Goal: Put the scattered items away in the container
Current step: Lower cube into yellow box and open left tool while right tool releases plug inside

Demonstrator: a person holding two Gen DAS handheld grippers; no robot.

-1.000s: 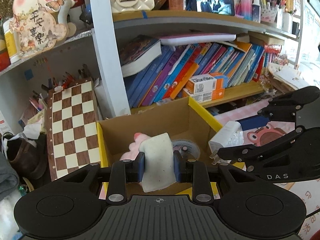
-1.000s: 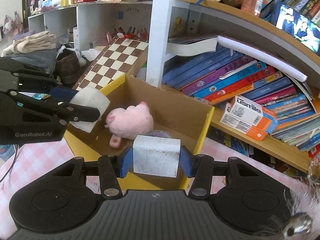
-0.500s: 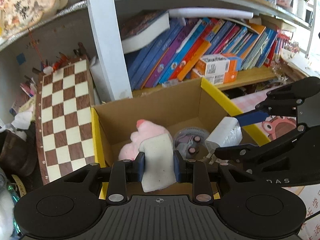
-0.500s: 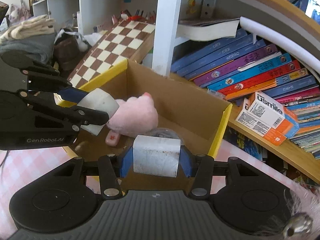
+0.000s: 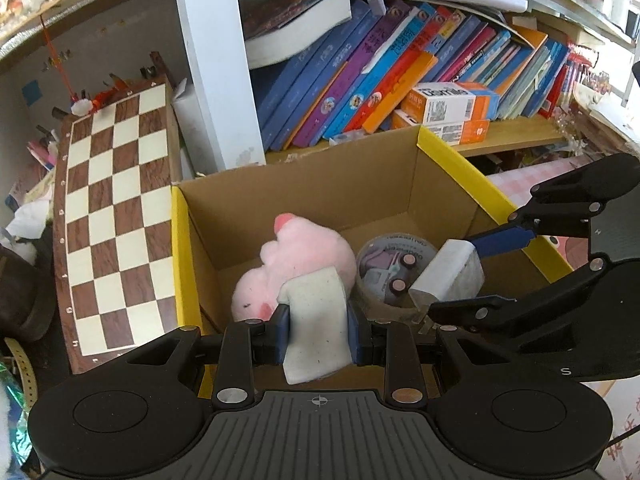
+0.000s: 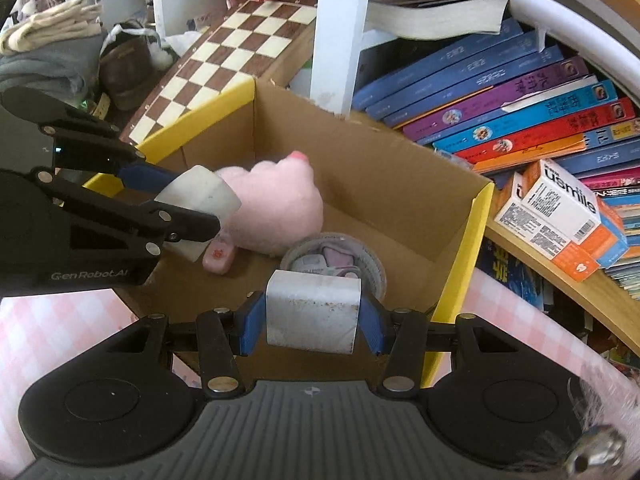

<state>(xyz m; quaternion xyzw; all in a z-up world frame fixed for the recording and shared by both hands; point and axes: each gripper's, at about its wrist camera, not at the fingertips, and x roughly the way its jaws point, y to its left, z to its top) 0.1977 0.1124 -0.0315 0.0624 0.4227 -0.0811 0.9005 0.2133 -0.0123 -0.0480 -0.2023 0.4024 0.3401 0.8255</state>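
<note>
An open cardboard box (image 5: 454, 162) (image 6: 476, 236) with yellow flaps stands against the bookshelf. Inside it lie a pink plush toy (image 5: 308, 248) (image 6: 280, 200), a round clear tub (image 5: 394, 264) (image 6: 332, 254) and a small pink item (image 6: 218, 256). My left gripper (image 5: 317, 322) (image 6: 196, 204) is shut on a white foam block (image 5: 316, 304) (image 6: 200, 192), held above the plush. My right gripper (image 6: 313, 316) (image 5: 448, 276) is shut on a second white block (image 6: 312, 304) (image 5: 452, 268), held over the tub at the box's right side.
A chessboard (image 5: 112, 216) (image 6: 240, 48) leans left of the box beside a white shelf post (image 5: 216, 64). Slanted books (image 5: 380, 72) and orange-white cartons (image 5: 448, 104) (image 6: 560, 216) fill the shelf behind. A pink checked cloth (image 6: 48, 328) covers the table.
Both grippers have come down and forward over the box, each still holding its white block. The box and its contents now look larger and lower in both views.
</note>
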